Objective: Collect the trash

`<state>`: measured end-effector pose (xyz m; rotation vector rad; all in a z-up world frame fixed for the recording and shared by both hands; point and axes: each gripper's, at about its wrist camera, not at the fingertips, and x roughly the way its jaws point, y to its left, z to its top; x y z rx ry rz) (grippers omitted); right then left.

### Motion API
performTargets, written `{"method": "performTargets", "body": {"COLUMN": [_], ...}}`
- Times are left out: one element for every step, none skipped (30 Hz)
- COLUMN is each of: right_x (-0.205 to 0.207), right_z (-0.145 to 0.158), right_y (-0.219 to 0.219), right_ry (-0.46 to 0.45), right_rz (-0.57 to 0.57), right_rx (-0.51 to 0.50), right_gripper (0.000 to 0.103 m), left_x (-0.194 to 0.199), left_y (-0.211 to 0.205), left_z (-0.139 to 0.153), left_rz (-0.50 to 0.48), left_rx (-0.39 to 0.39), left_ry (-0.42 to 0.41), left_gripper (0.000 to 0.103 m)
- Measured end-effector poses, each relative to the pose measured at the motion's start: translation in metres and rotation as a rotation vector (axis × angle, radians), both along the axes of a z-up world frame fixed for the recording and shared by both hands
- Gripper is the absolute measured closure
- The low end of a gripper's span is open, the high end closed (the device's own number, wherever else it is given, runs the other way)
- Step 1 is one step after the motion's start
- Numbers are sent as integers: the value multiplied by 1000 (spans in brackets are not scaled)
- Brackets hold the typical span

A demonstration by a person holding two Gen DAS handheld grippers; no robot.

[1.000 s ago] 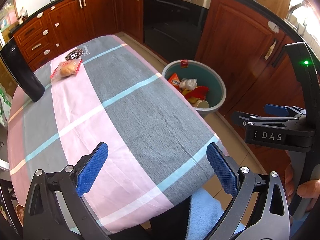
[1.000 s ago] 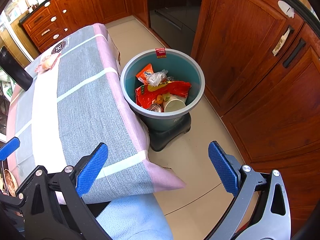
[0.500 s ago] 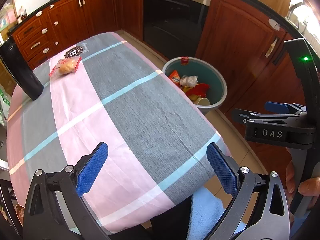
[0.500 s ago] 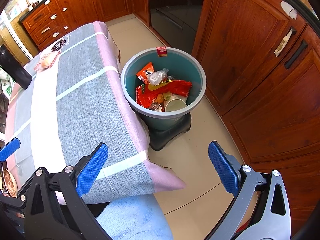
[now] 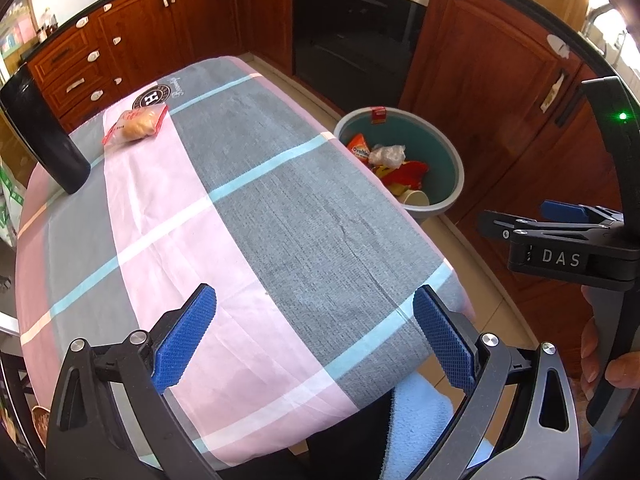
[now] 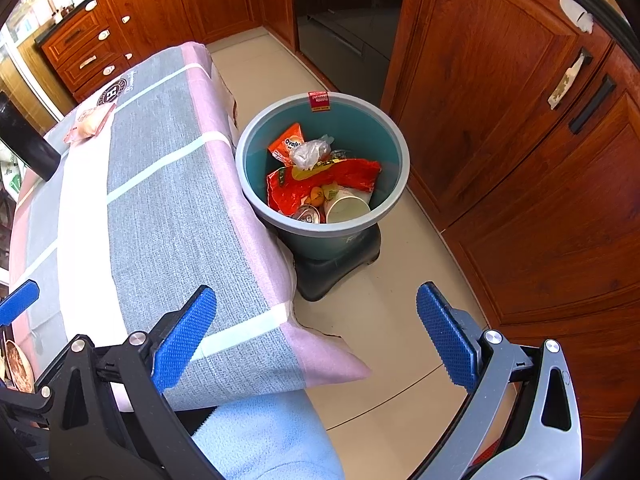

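A clear packet with a bread roll [image 5: 138, 125] lies at the far end of the checked tablecloth [image 5: 248, 216]; it also shows in the right wrist view [image 6: 90, 122]. A teal trash bin [image 6: 394, 142] stands on the floor by the table's right side, holding wrappers, a paper cup and a can; it shows in the left wrist view [image 5: 452, 160]. My left gripper [image 5: 314, 334] is open and empty above the table's near end. My right gripper [image 6: 316, 338] is open and empty above the table's near right corner, short of the bin.
A black cylinder [image 5: 44, 136] stands at the table's far left. Wooden cabinets [image 6: 500, 120] and an oven [image 5: 356, 32] line the far and right sides. Beige floor [image 6: 384, 320] lies between table and cabinets. Light-blue cloth [image 6: 264, 436] is below the grippers.
Both grippers have drifted slightly, so the table and bin sit a little differently in view. Both stay open and empty. The packet and bin have not moved.
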<state>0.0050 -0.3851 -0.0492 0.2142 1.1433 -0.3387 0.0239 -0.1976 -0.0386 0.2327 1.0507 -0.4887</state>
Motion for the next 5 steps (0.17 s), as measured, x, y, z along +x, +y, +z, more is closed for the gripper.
{"method": "performTargets", "body": {"right_x": [0,0,0,0,0], "right_z": [0,0,0,0,0], "right_y": [0,-1,-1,-1,-1], "right_ry": [0,0,0,0,0], "right_rz": [-1,-1,-1,-1,-1], "right_rx": [0,1,0,-1,0], "right_gripper": [7,7,7,7,7], "left_x": [1,1,2,2,3], "left_y": [0,1,1,1,1], "left_z": [-1,-2,-3,-4,-5], "left_rz": [2,5,6,7,6], "left_rx": [1,2,4,5,6], "left_ry": [4,8,11,15,20], "left_gripper": [4,4,4,4,4]}}
